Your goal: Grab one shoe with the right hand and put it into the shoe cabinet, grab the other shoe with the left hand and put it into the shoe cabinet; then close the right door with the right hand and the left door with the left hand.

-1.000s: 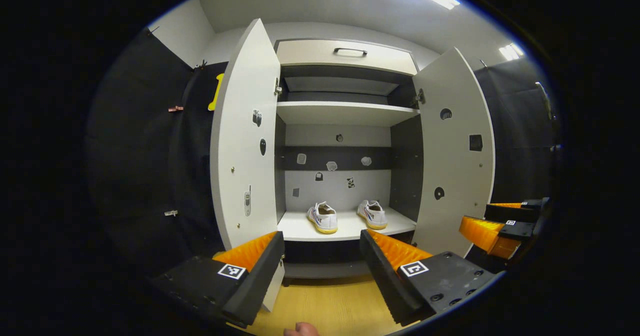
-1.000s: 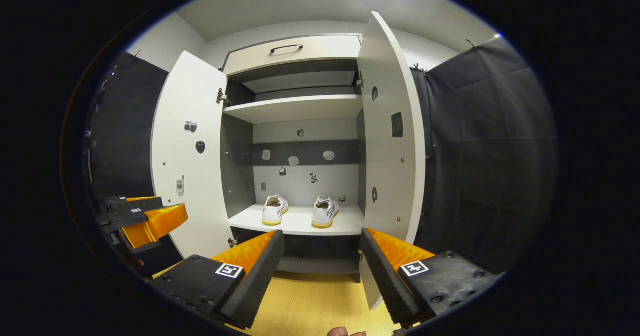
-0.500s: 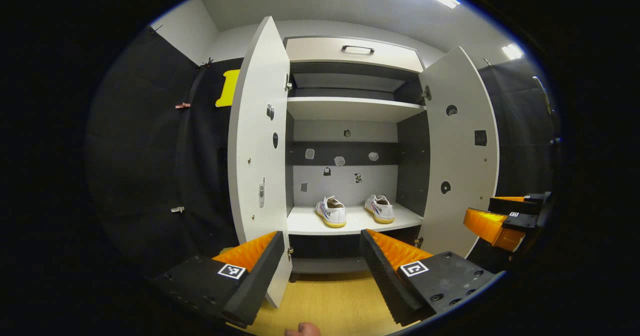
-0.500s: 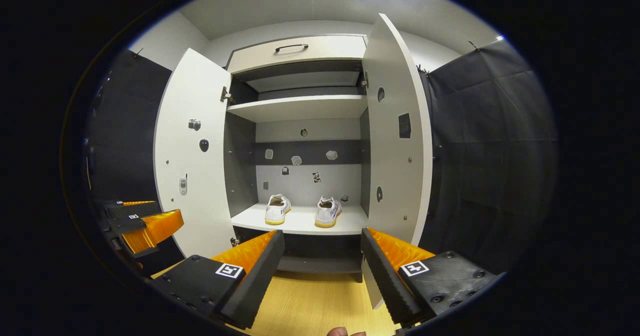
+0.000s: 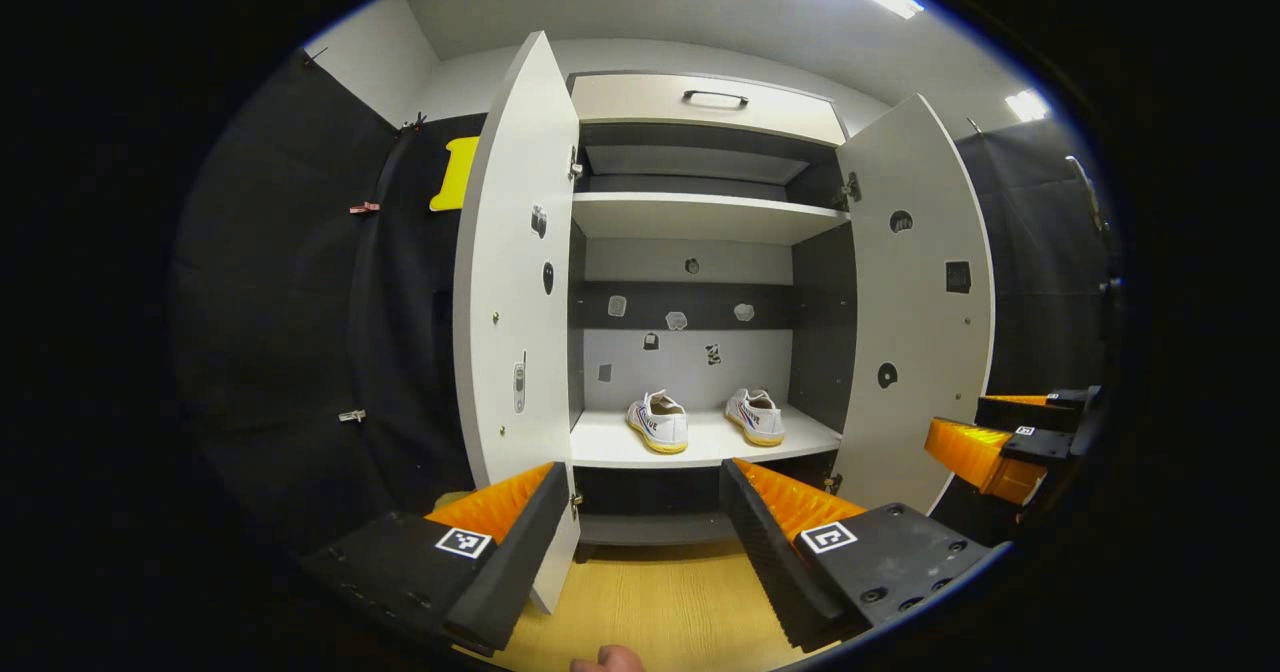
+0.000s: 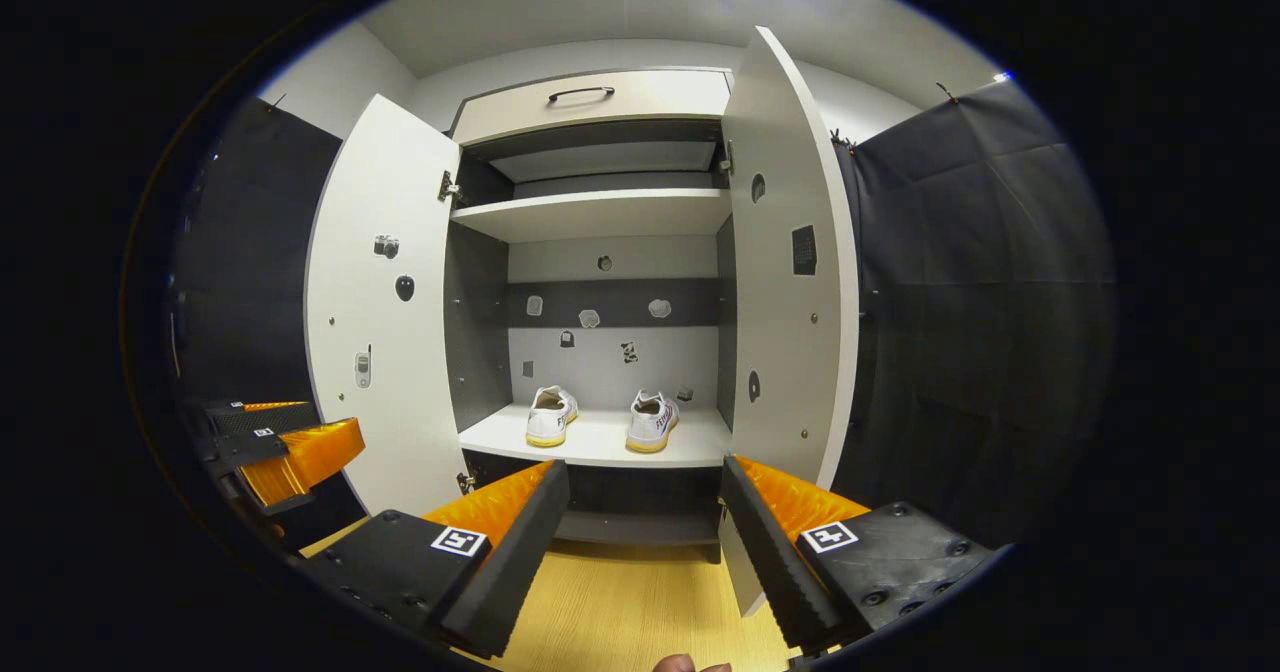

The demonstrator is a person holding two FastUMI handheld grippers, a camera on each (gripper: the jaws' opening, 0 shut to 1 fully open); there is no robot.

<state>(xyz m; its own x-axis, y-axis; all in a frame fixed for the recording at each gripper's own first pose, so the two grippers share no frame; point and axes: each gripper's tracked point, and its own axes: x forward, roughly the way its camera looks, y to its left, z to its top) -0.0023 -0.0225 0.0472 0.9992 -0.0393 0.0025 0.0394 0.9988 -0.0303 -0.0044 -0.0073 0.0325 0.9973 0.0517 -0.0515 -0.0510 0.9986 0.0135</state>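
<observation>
Both shoes already sit inside the shoe cabinet [image 5: 700, 217], on its bottom shelf [image 5: 610, 447]: the left shoe [image 5: 658, 423] and the right shoe [image 5: 756, 417] side by side, apart from each other, neither touching a wall as far as we can tell. We judge the placing half of the task done.

Left to do: both doors. The right door [image 6: 795, 282] stands wide open, seen nearly edge-on in the right gripper view. The left door [image 5: 515, 282] likewise stands swung out toward us. Neither gripper touches a door.

Our left gripper [image 5: 645, 542] hangs in front of the cabinet, fingers spread, nothing between them. Our right gripper [image 6: 645, 542] is the same: fingers apart, empty, held back from the cabinet with the wooden floor [image 6: 620, 602] below. It sits just beside the open right door's free edge, so we reckon that door comes first.

Shoe orientation: heels face us, toes point to the back wall [image 5: 690, 362]. Long axes run front to back. In the left gripper view the left shoe's toe leans slightly left, and the right shoe's too. Both rest upright on their soles.
</observation>
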